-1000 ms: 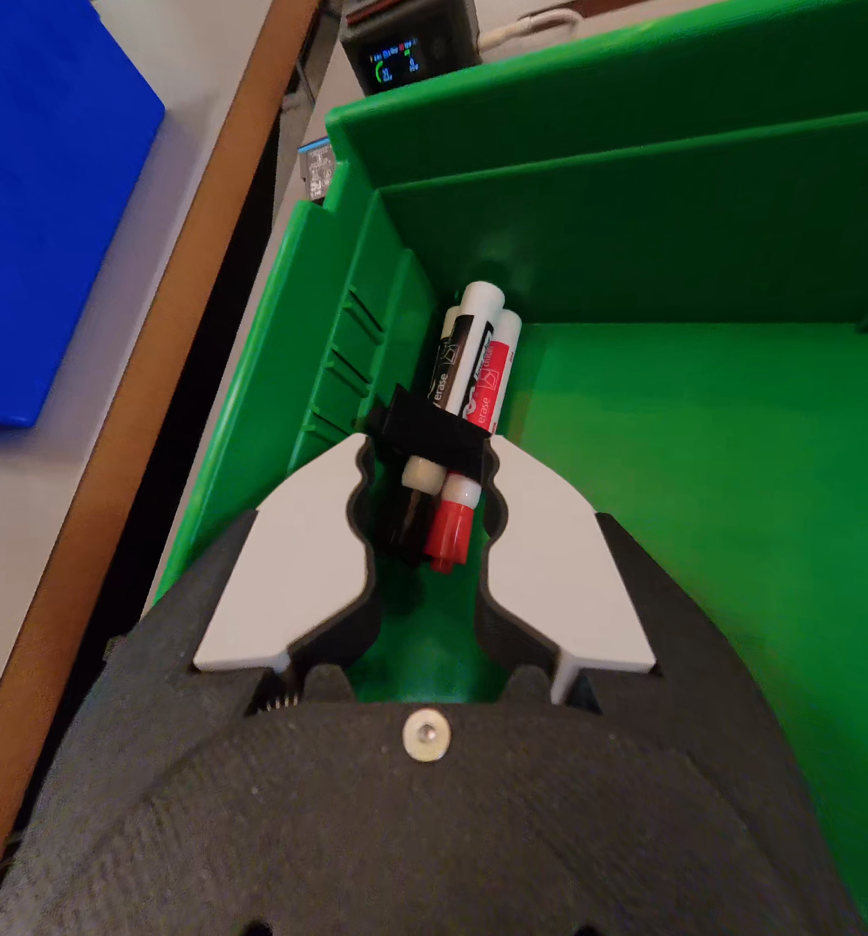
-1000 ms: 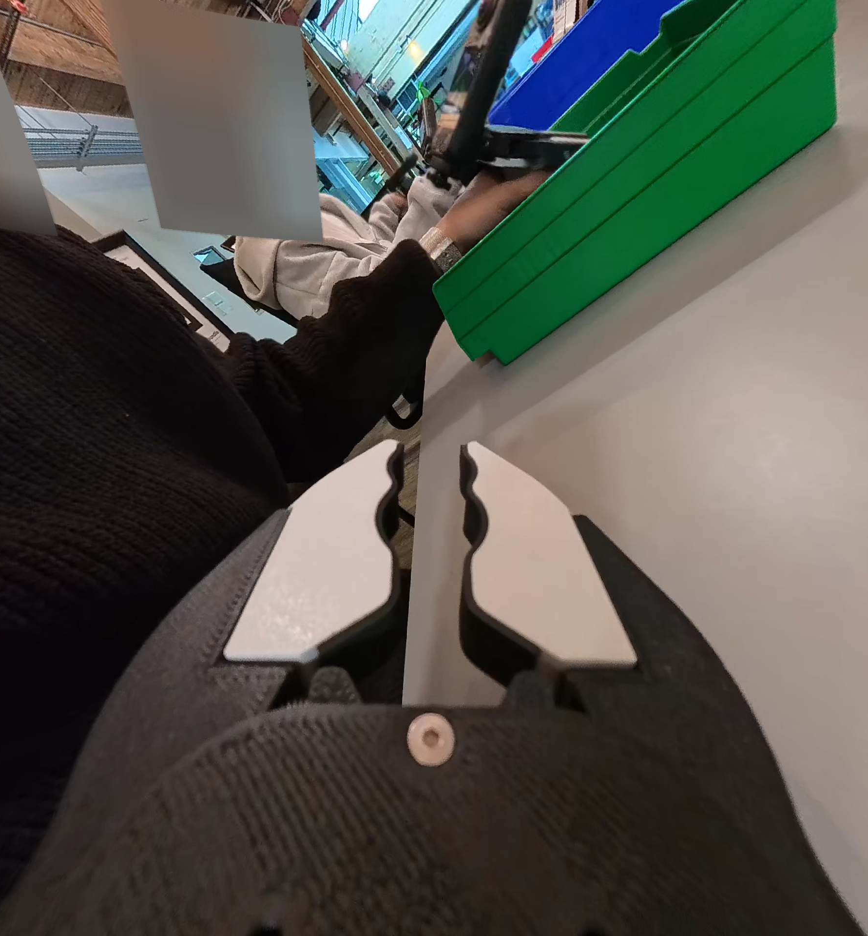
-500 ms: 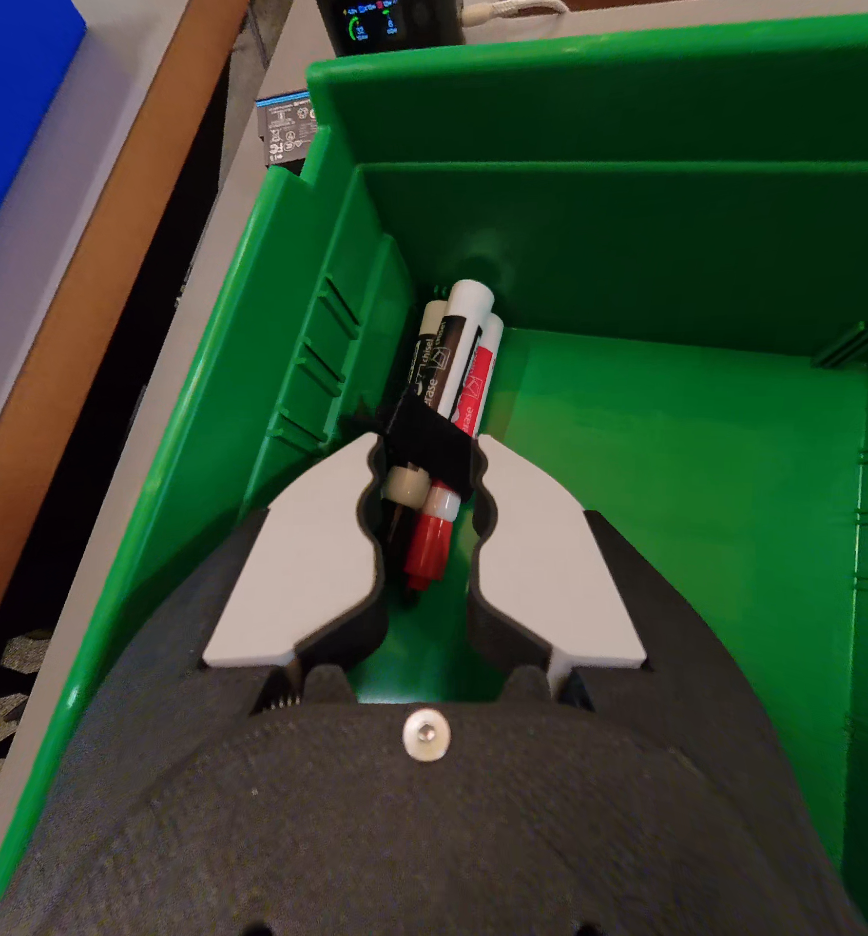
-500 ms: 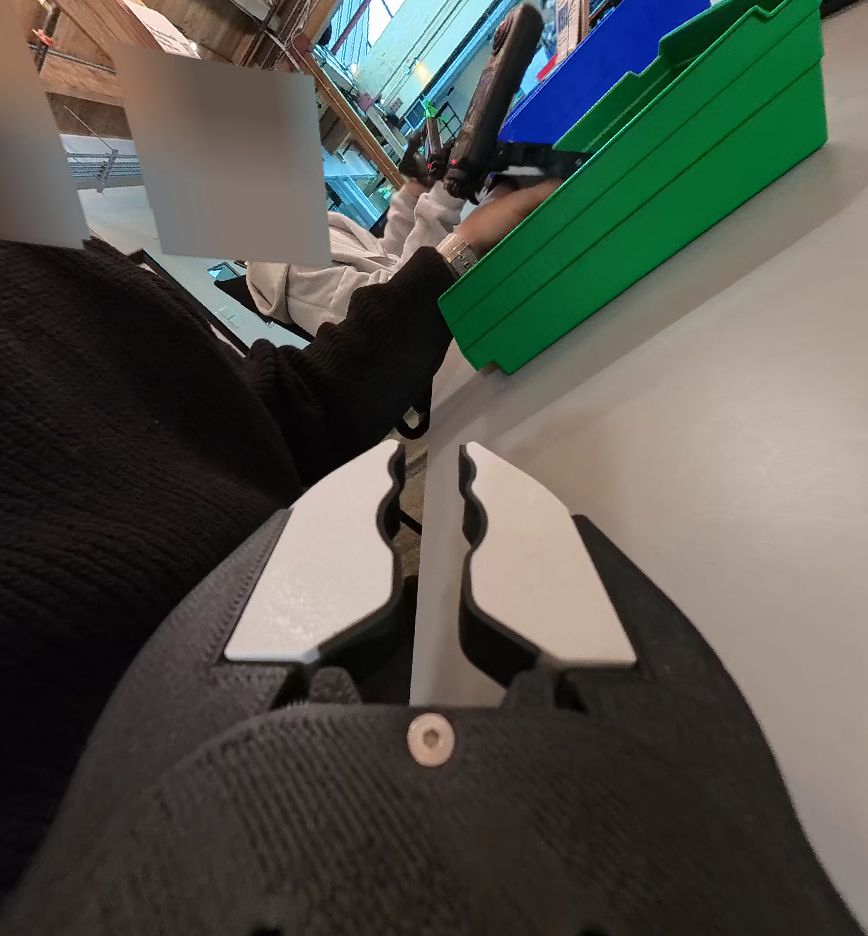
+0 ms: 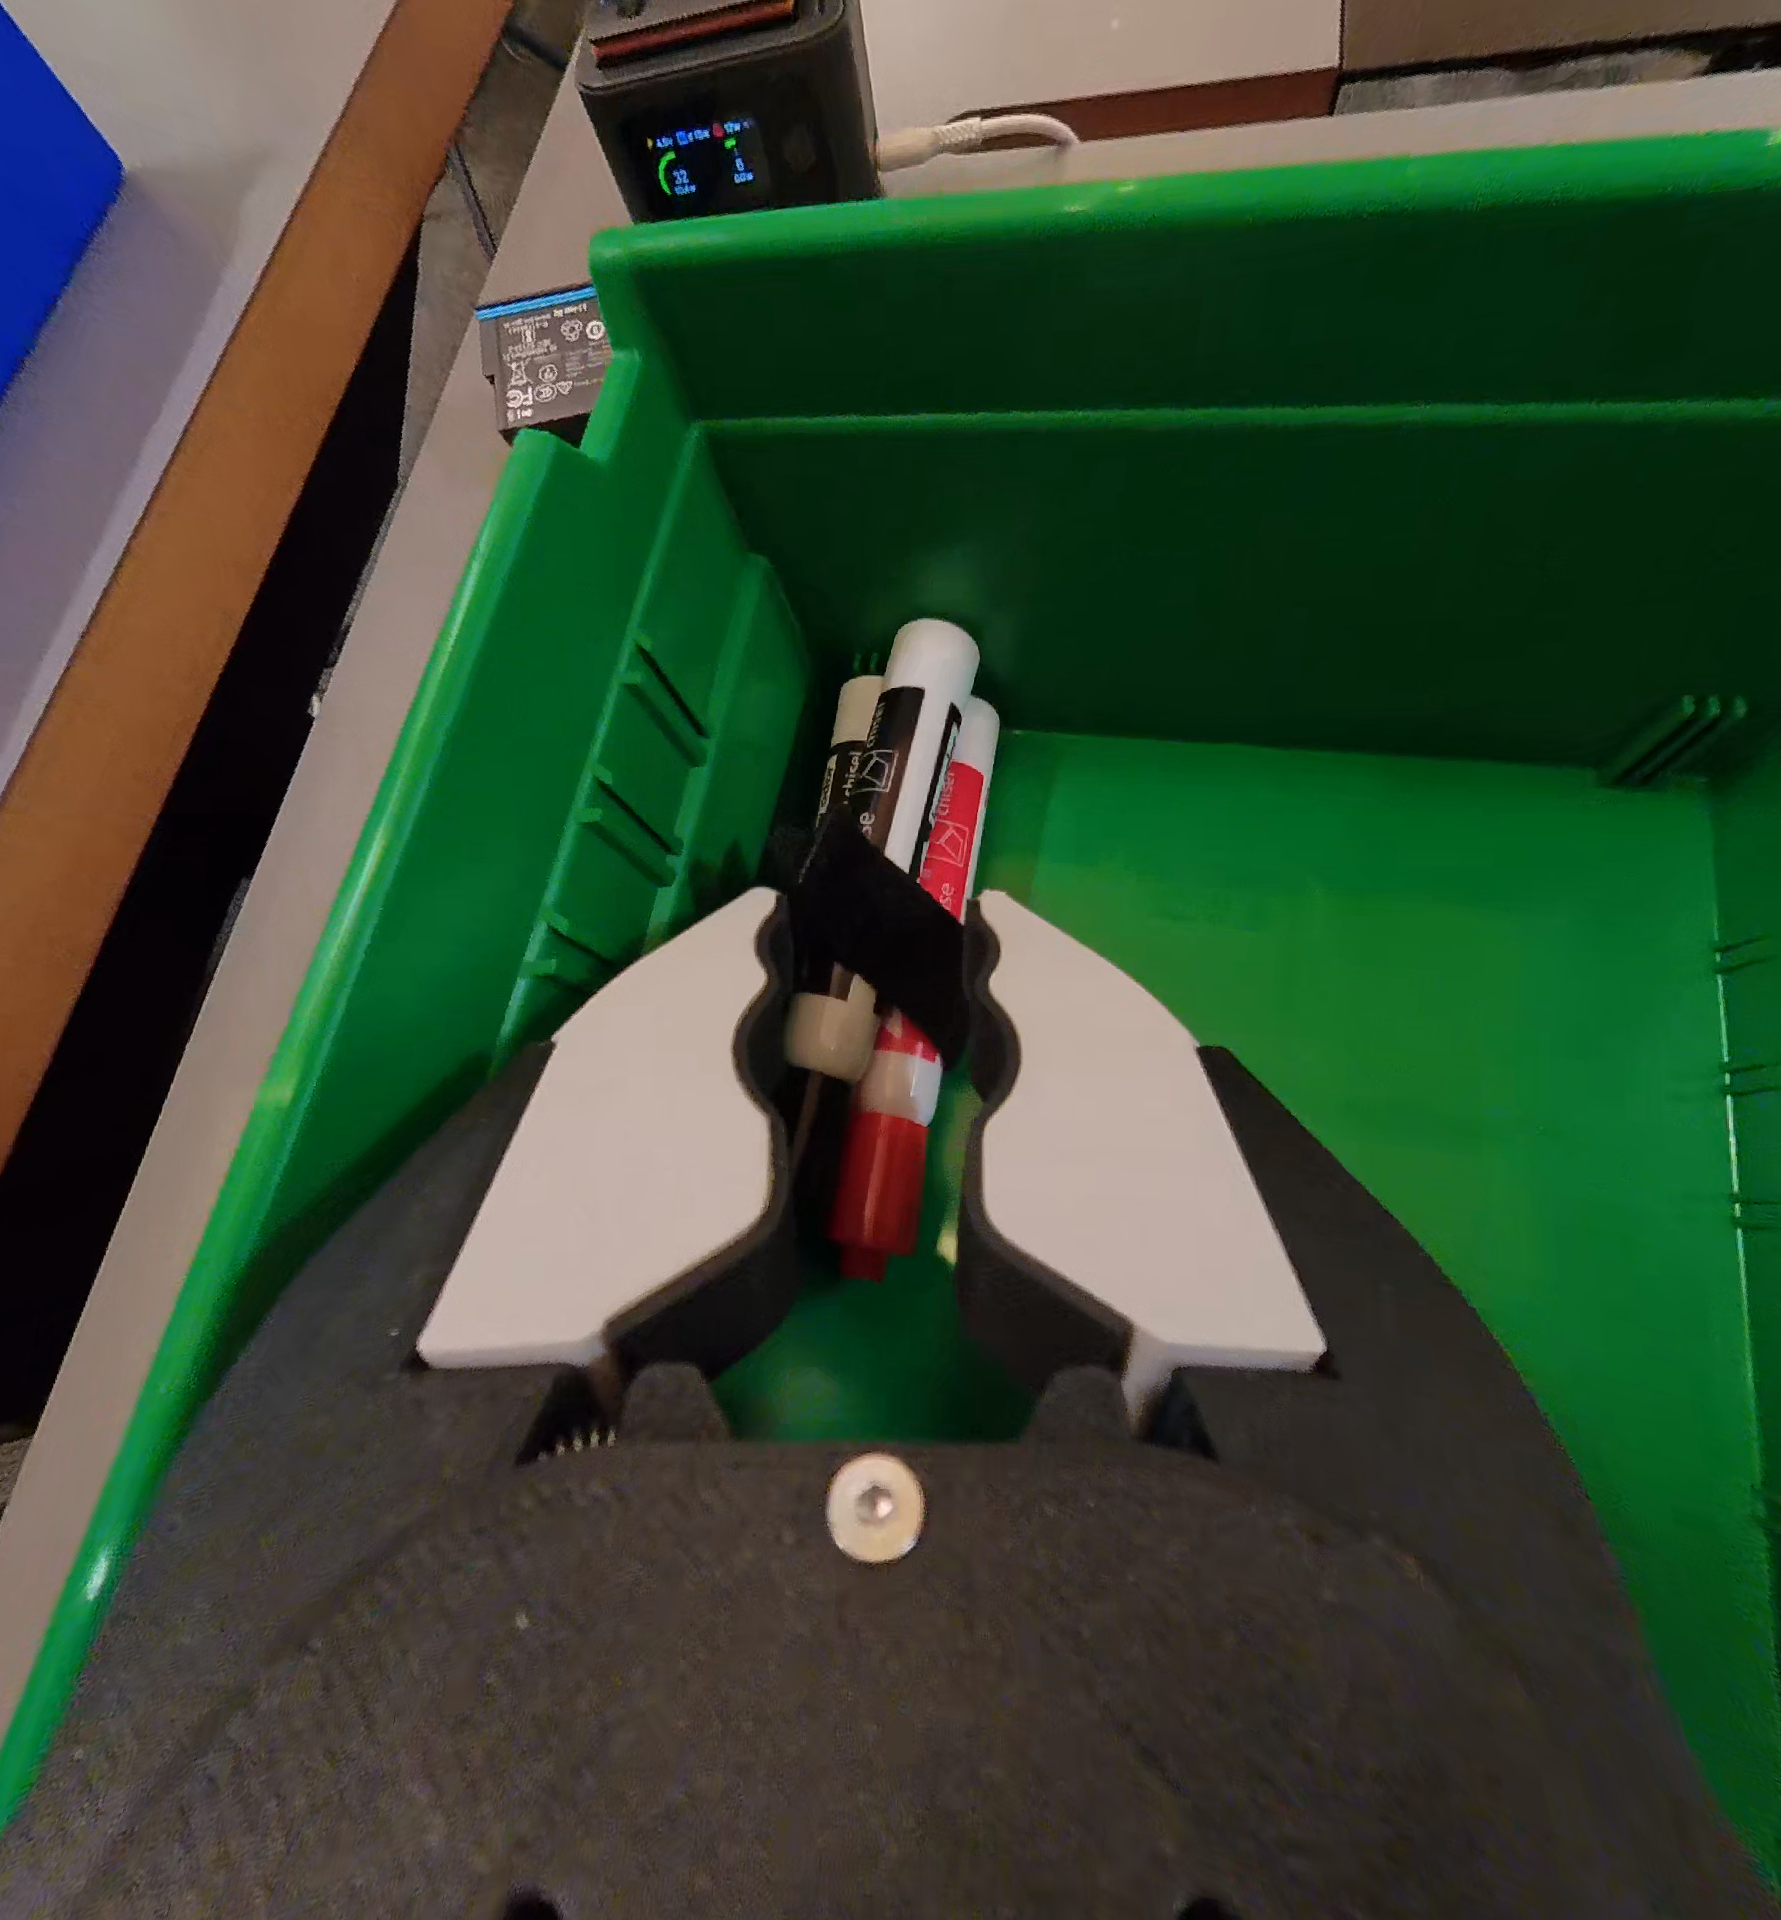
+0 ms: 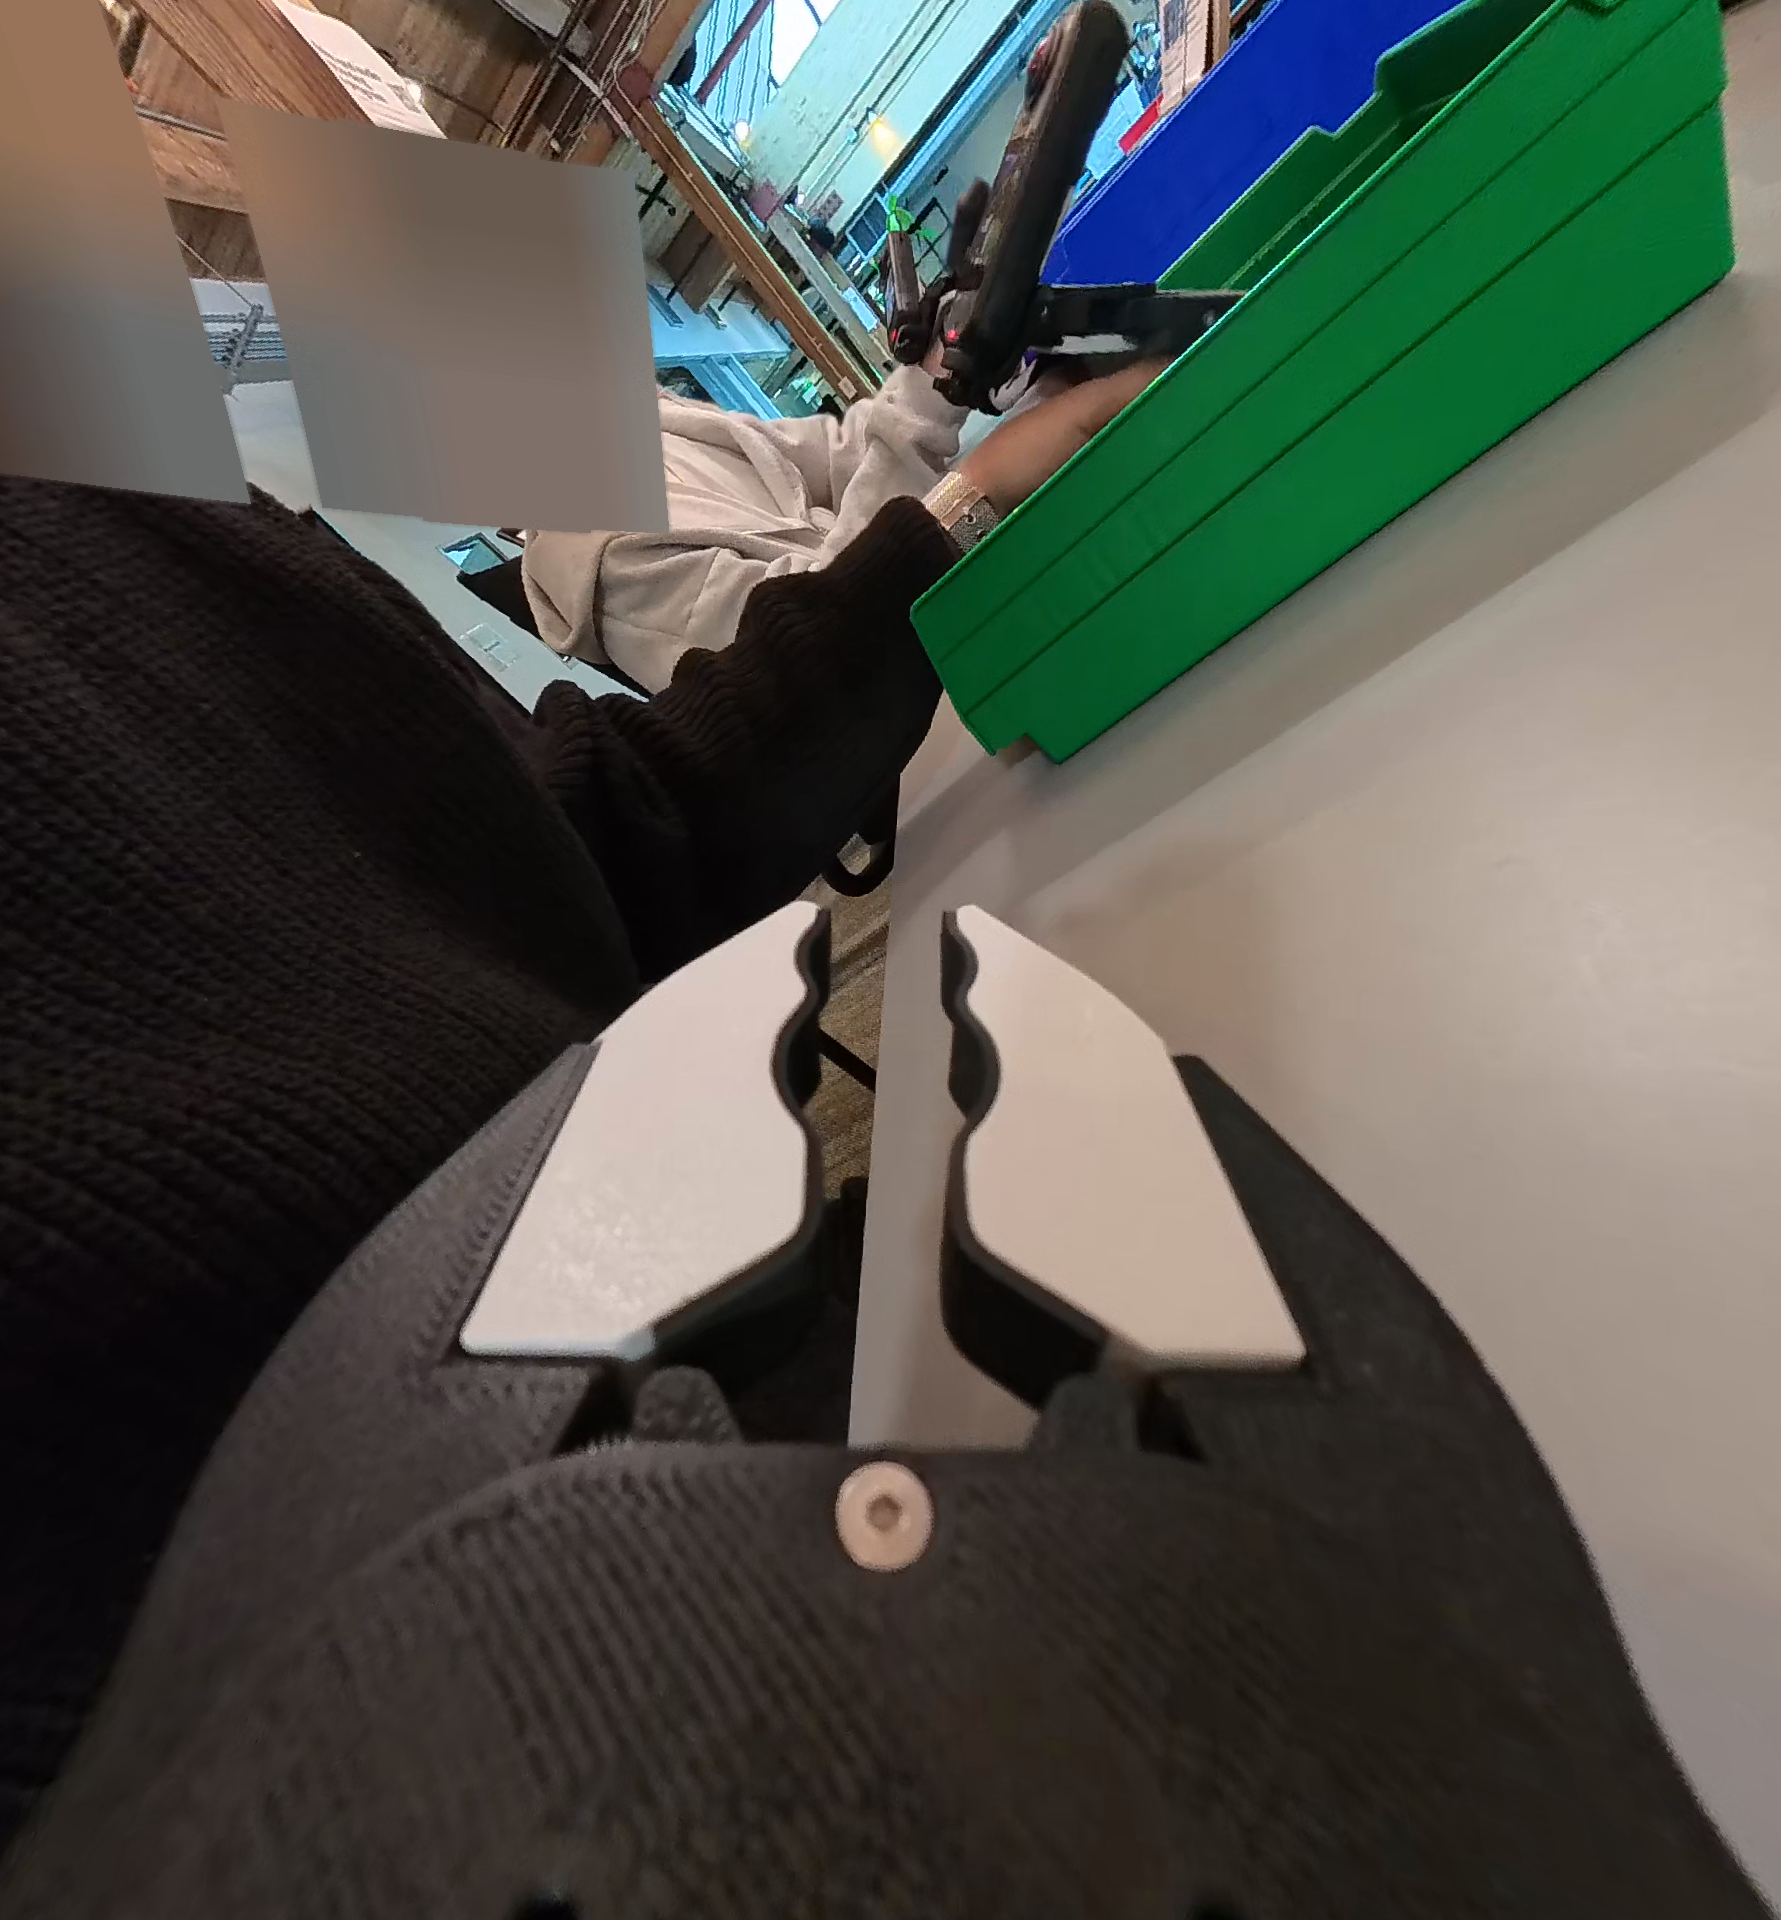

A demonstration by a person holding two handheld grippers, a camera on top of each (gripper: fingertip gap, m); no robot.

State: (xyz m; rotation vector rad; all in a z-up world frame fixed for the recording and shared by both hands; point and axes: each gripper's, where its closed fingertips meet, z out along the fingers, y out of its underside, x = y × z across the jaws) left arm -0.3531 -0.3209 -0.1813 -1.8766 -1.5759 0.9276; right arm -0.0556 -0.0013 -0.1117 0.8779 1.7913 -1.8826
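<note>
My left gripper (image 5: 881, 920) is inside a green bin (image 5: 1281, 540), near its far left corner. It is shut on a bundle of markers (image 5: 912, 790), gripping at the black strap (image 5: 881, 940) that binds them. A red cap (image 5: 881, 1174) points back between the jaws, and the white ends point at the corner. My right gripper (image 6: 886, 920) is empty, its jaws a narrow gap apart, and it lies at the edge of the grey table (image 6: 1488, 935). The left gripper (image 6: 1021, 239) also shows far off in the right wrist view, over the green bin (image 6: 1385, 416).
A black device with a lit screen (image 5: 720, 135) and a small dark box (image 5: 543, 364) stand just beyond the bin. A blue bin (image 6: 1177, 166) sits behind the green one. A person's black sleeve (image 6: 740, 707) and body fill the left of the right wrist view. One gripper's finger ends stand about 45 centimetres off the other's.
The left jaws have closed from either side of the marker bundle onto it, and the left gripper has drawn back a little. The right gripper has hardly moved.
</note>
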